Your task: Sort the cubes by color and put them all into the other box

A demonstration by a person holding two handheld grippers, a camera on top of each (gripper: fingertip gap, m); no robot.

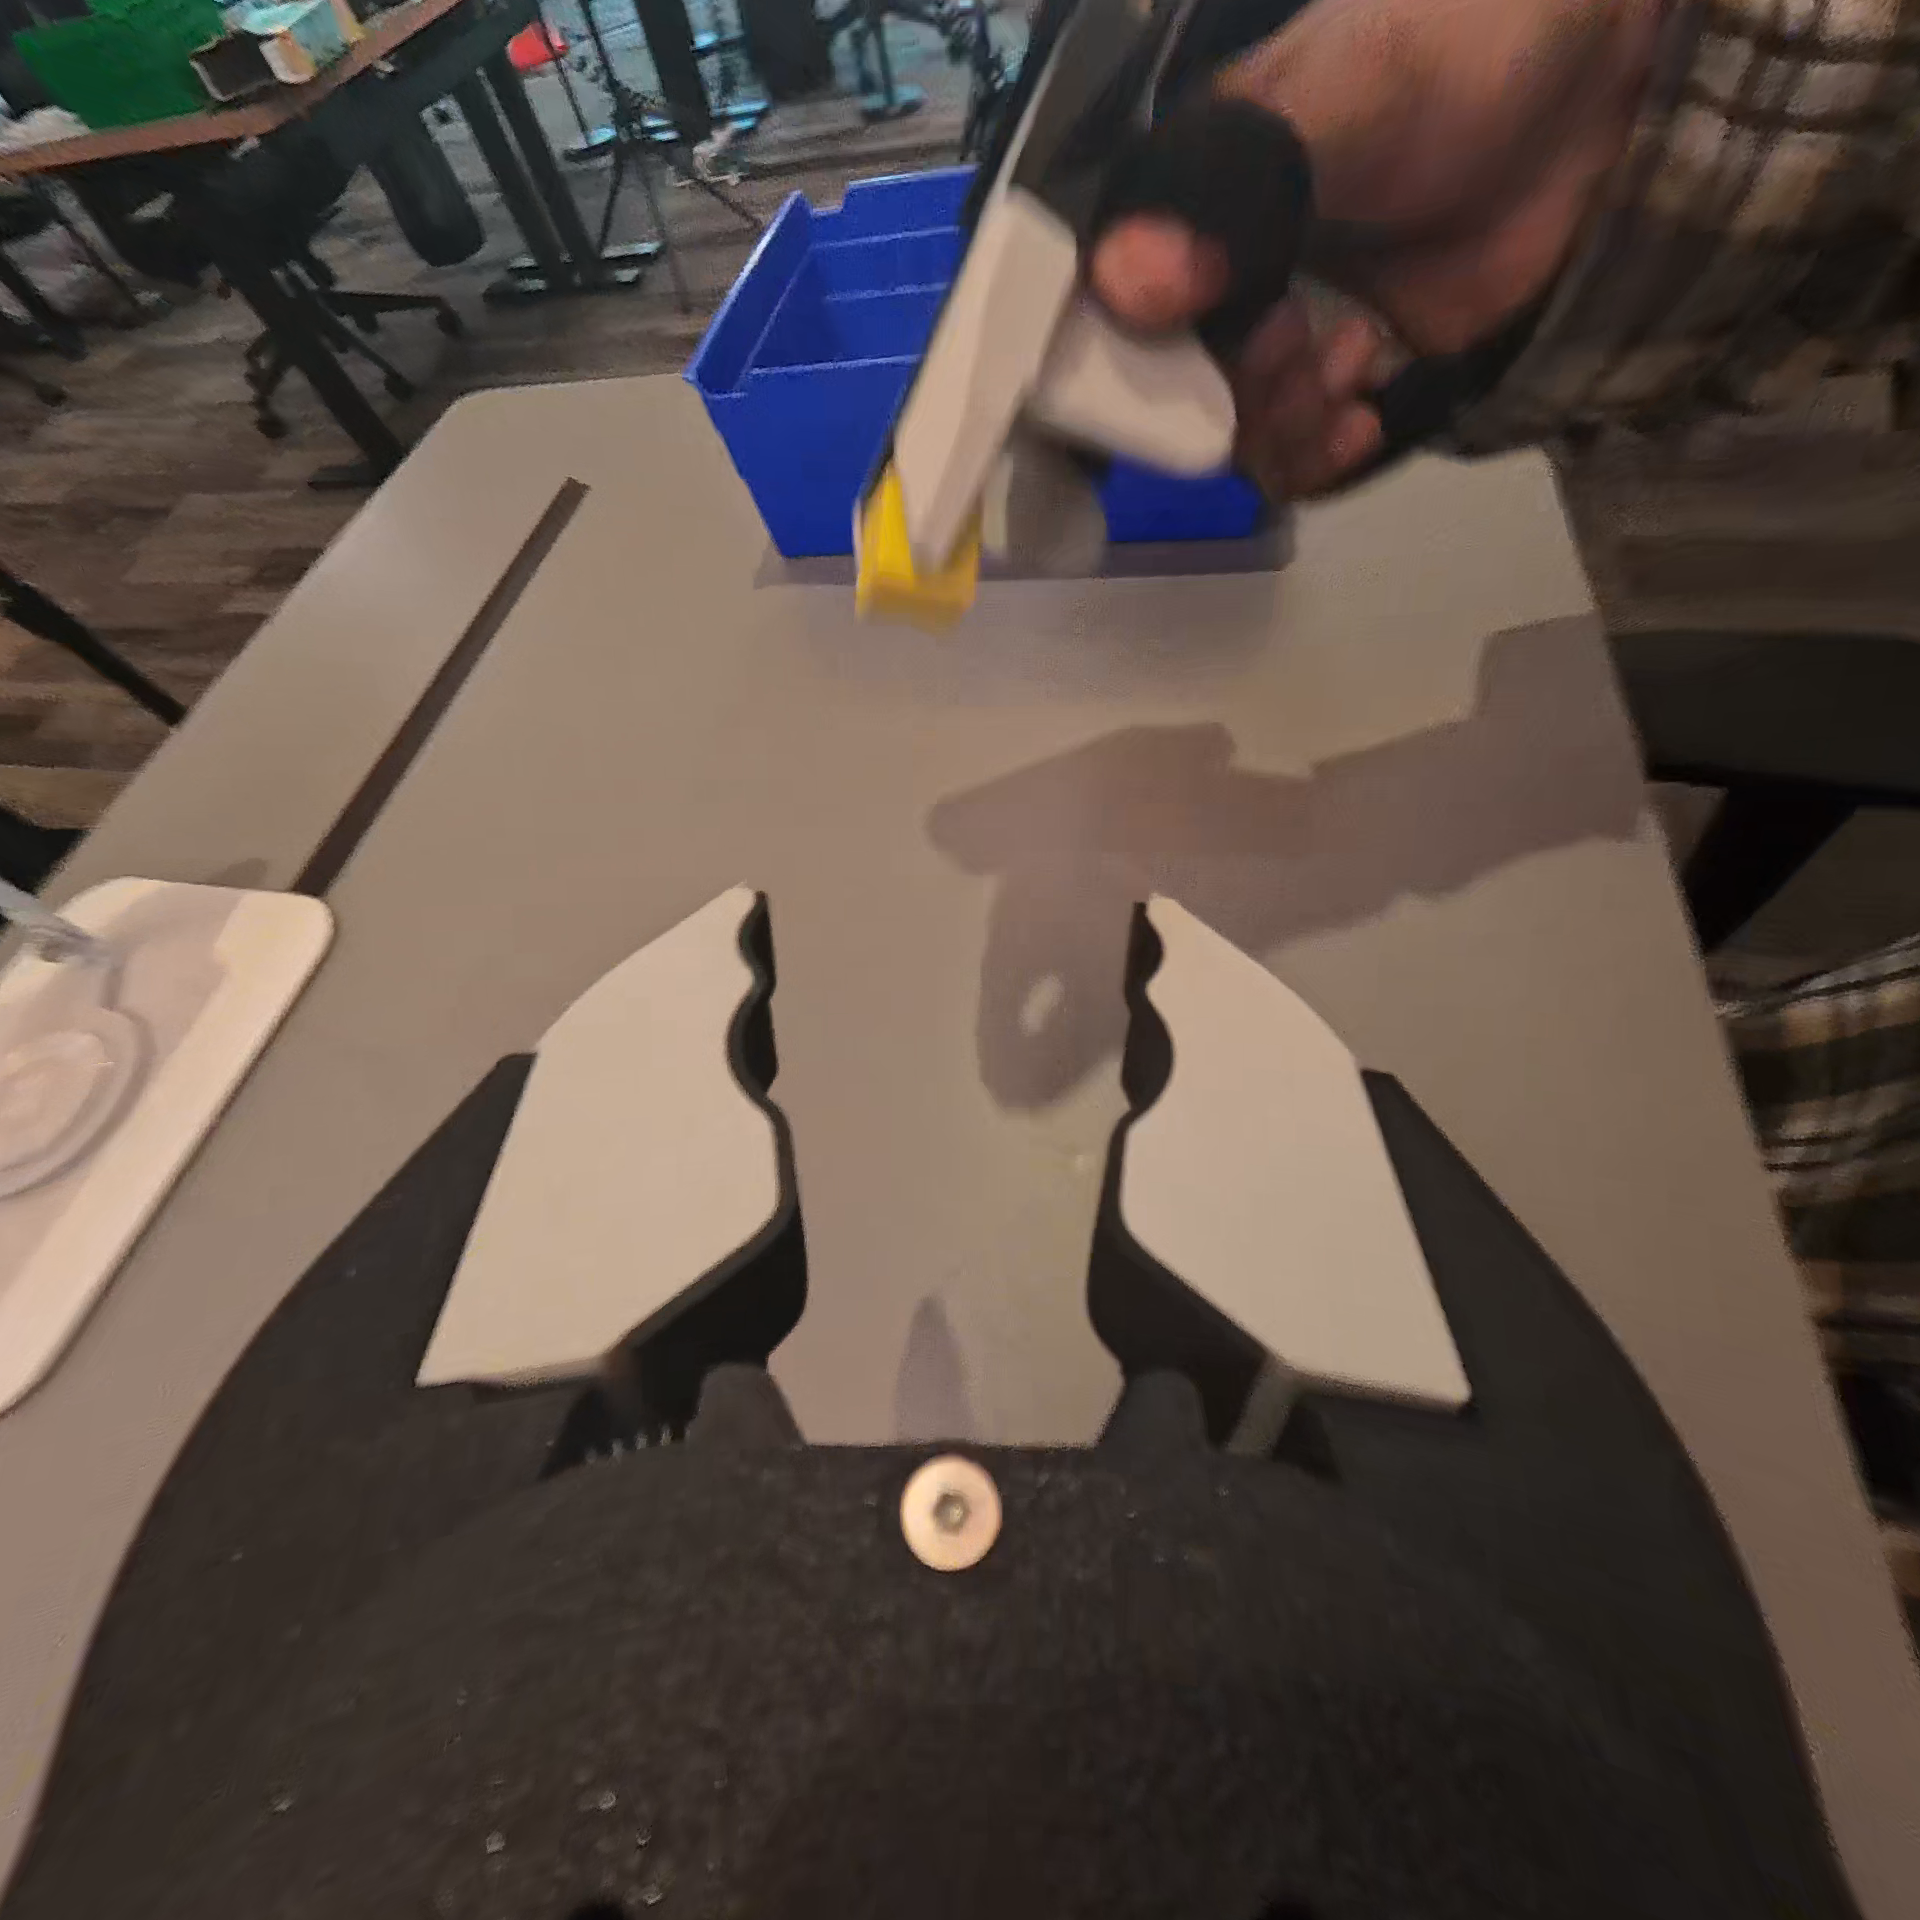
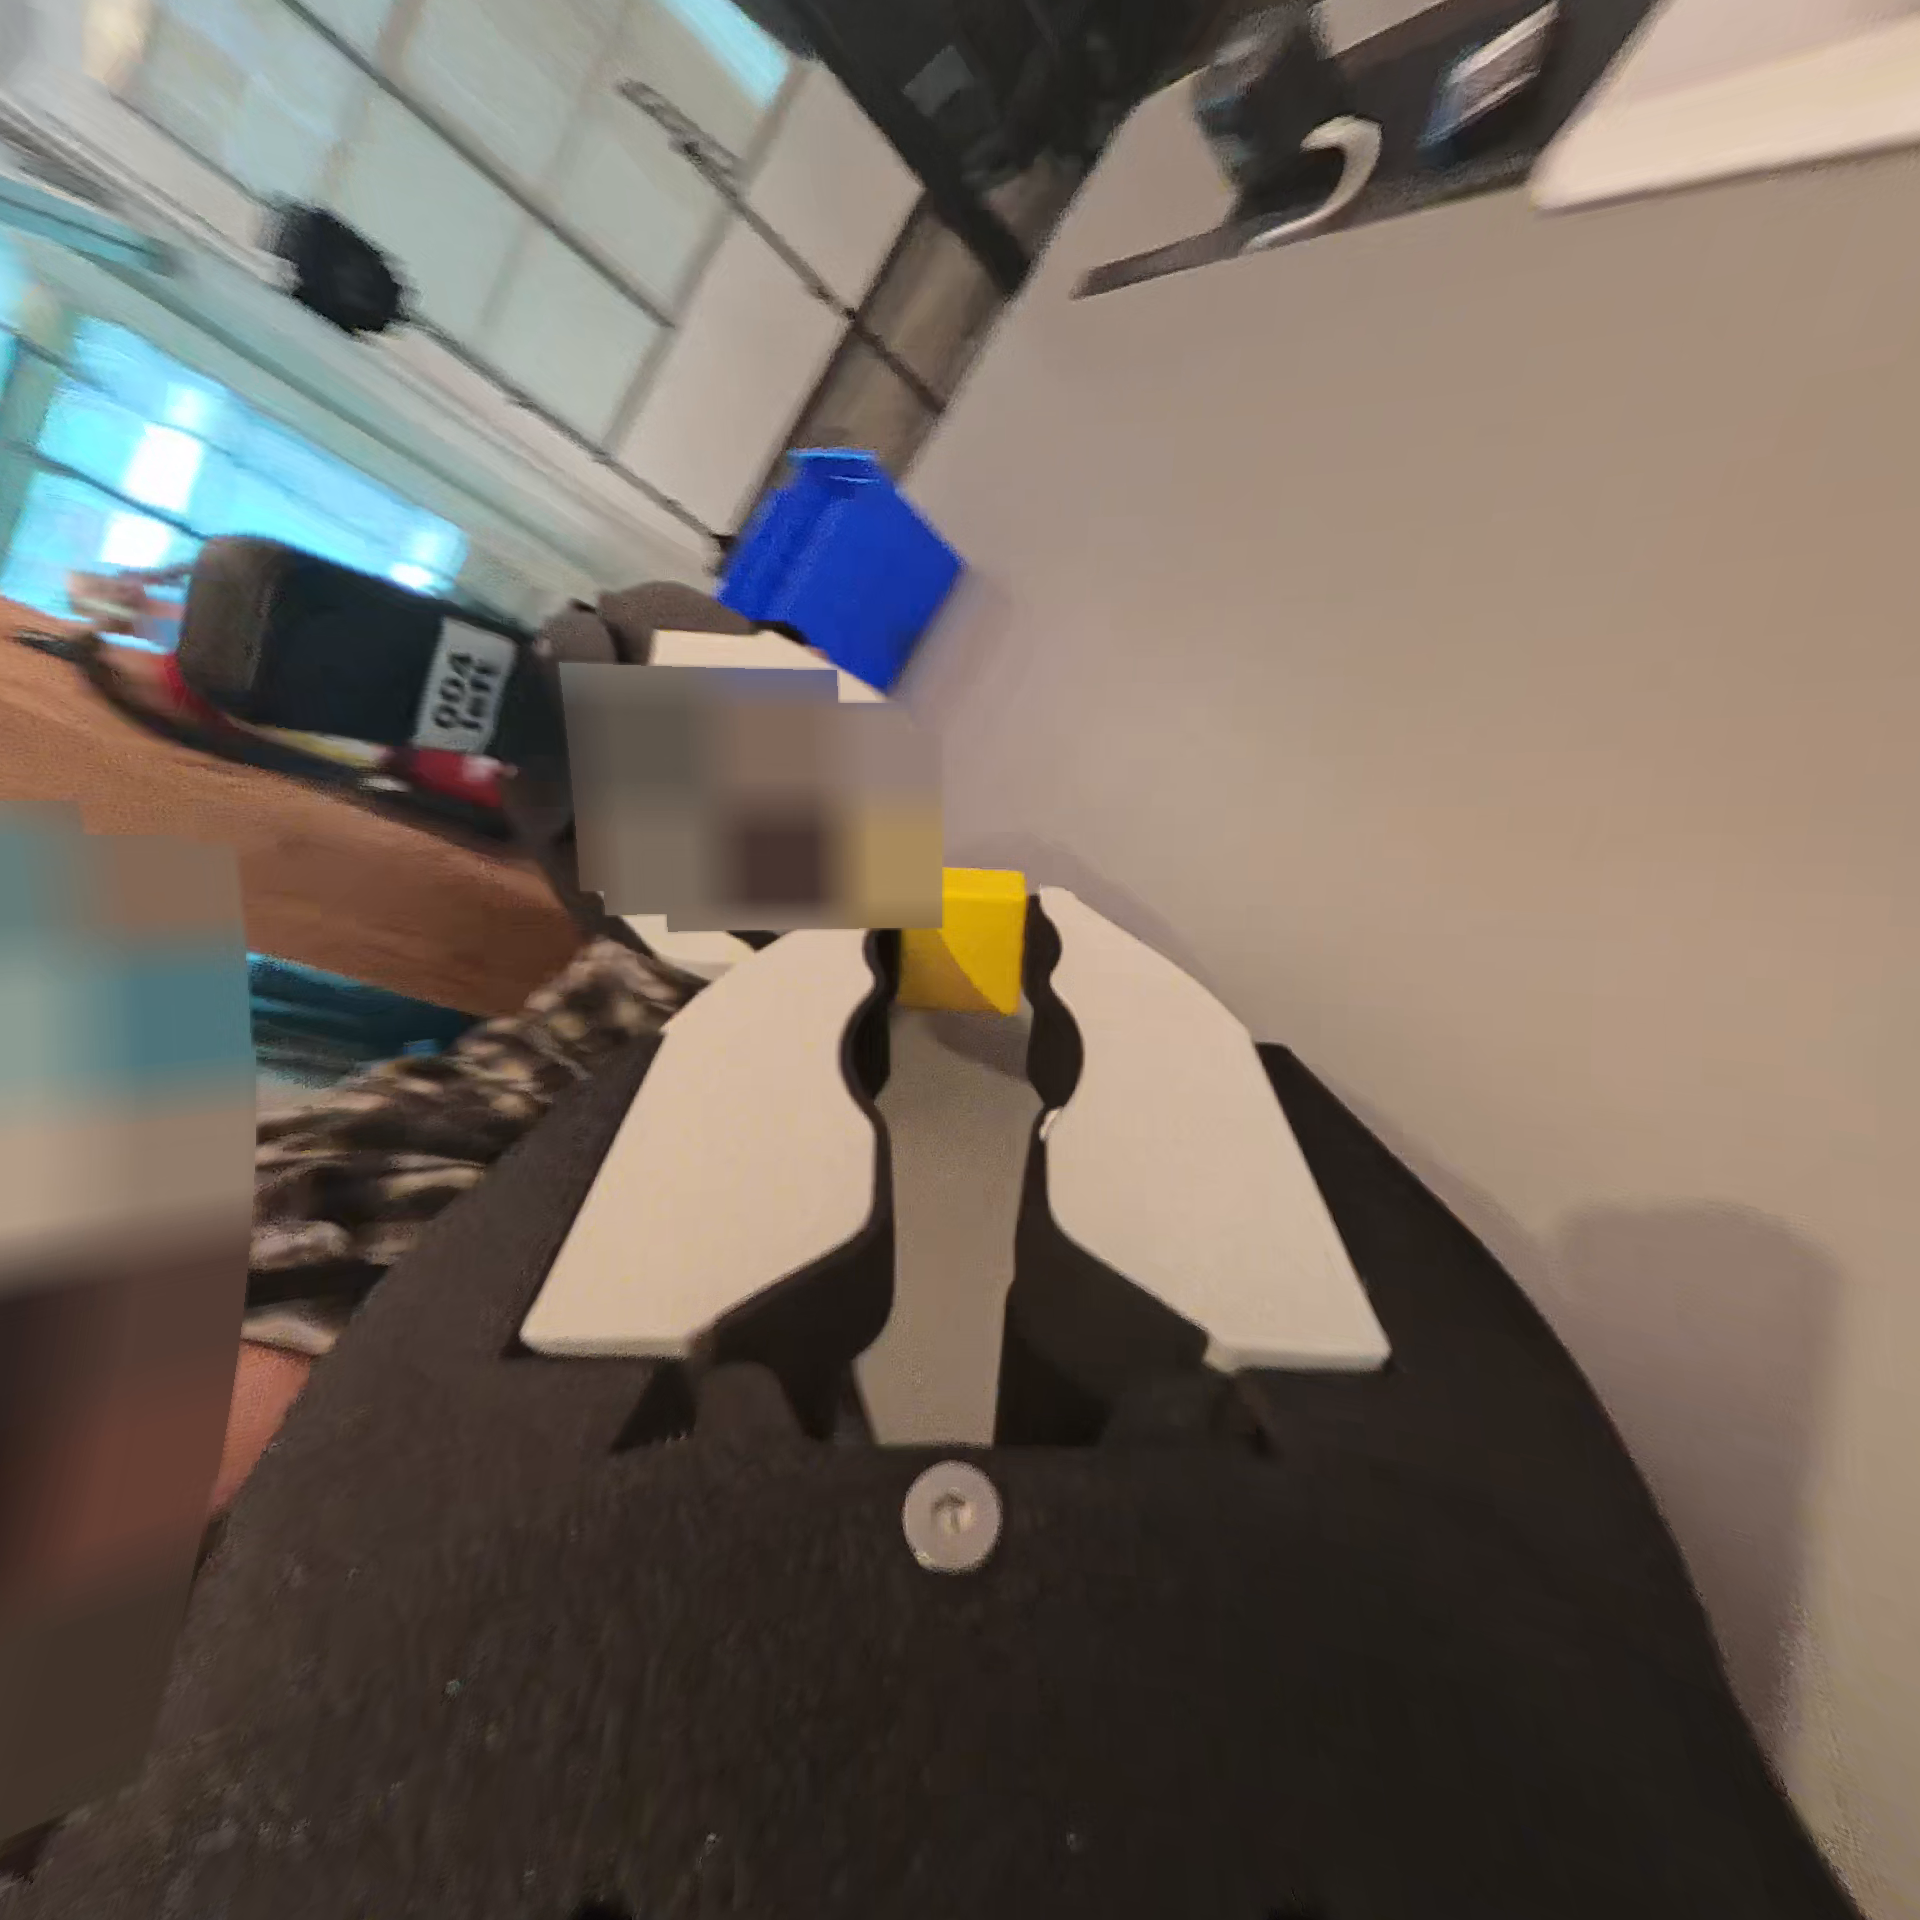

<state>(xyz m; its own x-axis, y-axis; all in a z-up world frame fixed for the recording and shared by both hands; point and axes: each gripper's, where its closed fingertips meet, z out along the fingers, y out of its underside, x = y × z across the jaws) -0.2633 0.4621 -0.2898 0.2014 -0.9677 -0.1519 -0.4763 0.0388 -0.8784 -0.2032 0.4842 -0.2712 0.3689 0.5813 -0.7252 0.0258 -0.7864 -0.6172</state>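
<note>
One yellow cube [image 2: 961, 940] is all that shows of the cubes, clamped at the tips of the right gripper [image 2: 961, 935]; a mosaic patch covers its near-left corner in the right wrist view, and in the left wrist view motion blur smears its edges. There it hangs just in front of the blue box [image 1: 821, 416], clear of the grey table [image 1: 675, 727]. The box is hard plastic with inner dividers; the gripper and the hand [image 1: 1403, 208] holding it hide its right half, so its contents cannot be told. The left gripper [image 1: 951, 1039], nearer than the box, holds its pale, wavy-edged fingers [image 1: 644, 1143] wide apart over bare matte tabletop. A white rounded board [image 1: 208, 1039], left of the box and nearer, is cut off.
</note>
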